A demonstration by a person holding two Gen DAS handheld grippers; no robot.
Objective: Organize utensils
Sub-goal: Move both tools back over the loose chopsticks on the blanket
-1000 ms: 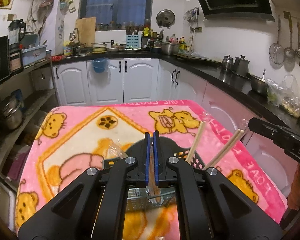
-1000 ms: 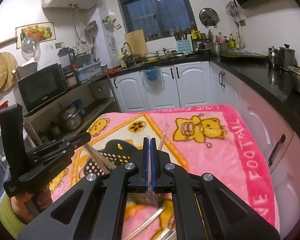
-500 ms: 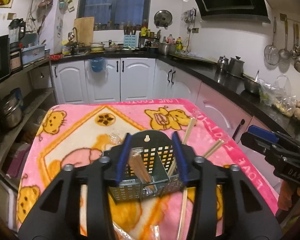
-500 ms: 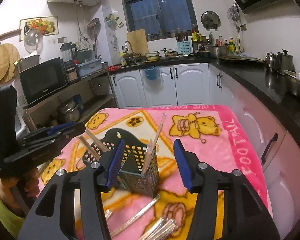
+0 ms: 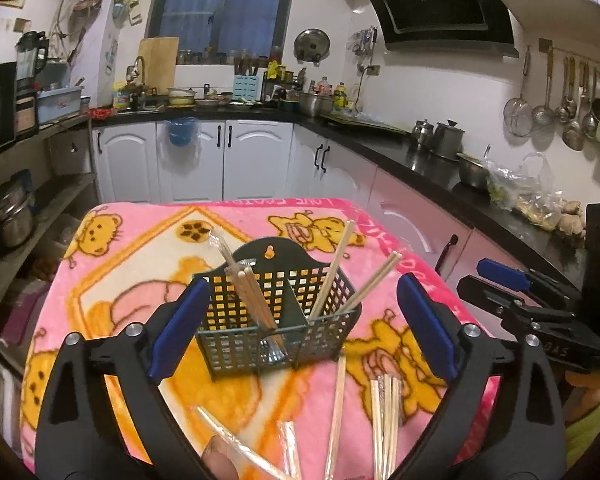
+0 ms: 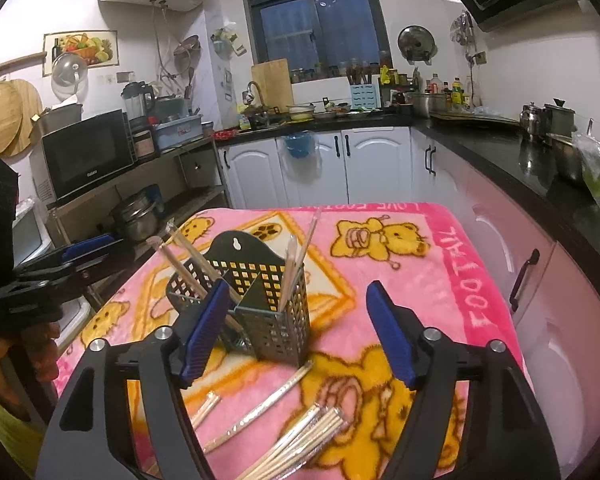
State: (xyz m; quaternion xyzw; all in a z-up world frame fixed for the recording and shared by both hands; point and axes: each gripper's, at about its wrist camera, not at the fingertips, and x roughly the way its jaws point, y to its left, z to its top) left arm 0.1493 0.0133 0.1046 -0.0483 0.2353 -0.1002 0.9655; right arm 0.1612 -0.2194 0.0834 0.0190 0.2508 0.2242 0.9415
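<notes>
chopsticks (image 5: 332, 270) upright; both hand-held grippers (image 5: 300, 322) angled down, open.

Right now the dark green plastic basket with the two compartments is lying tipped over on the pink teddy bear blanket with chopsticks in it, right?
Not quite: the dark green plastic basket stands upright, not tipped over, on the pink teddy bear blanket, and wooden chopsticks lean in both compartments. The left wrist view shows this.
</notes>
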